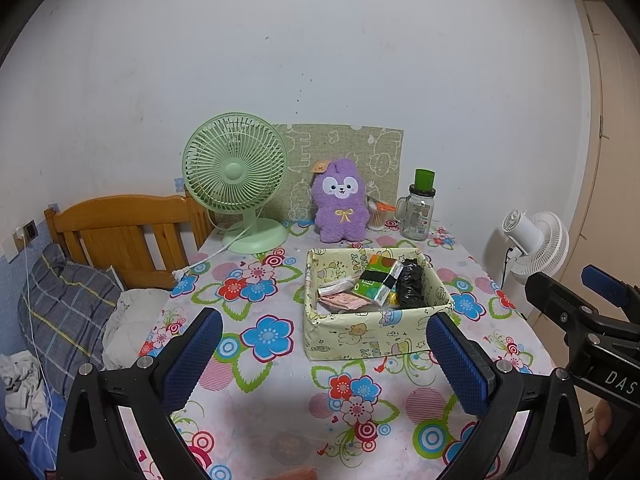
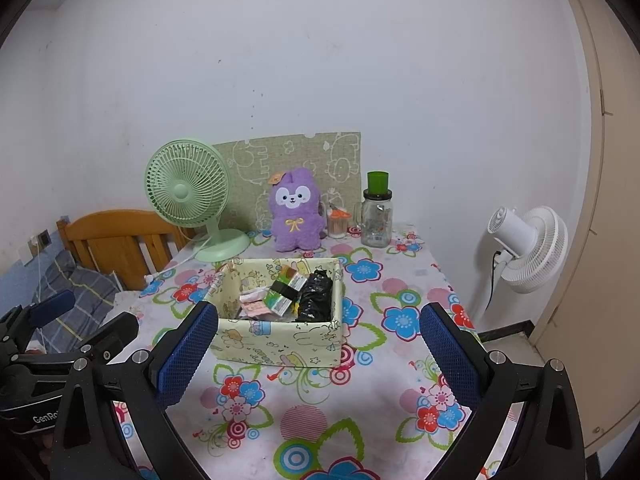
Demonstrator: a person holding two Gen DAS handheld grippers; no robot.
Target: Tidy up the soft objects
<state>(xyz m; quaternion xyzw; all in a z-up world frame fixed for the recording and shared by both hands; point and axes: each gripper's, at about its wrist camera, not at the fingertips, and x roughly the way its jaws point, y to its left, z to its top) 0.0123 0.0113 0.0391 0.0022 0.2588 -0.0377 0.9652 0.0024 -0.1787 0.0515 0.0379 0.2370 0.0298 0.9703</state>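
Two wide-open tools, left tool (image 1: 320,354) and right tool (image 2: 318,354), face the box (image 1: 360,340) before the plush (image 1: 340,204).

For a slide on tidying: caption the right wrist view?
Open right tongs hover before a fabric box of packets, purple plush toy upright behind it on the floral table.

A: How's the light?

B: Soft and even, indoor, apparently from overhead. The plain white wall (image 1: 320,60) looks flat and slightly dim, with no glare on it.

A: Any shadows?

B: Only faint ones, under the pale yellow printed fabric box (image 1: 372,340) on the flower-patterned tablecloth (image 1: 272,400).

A: Distortion?

B: Strong fisheye. The beige door frame (image 2: 600,200) bows, and black vignette fills the corners. The centre is sharp; edges go softer.
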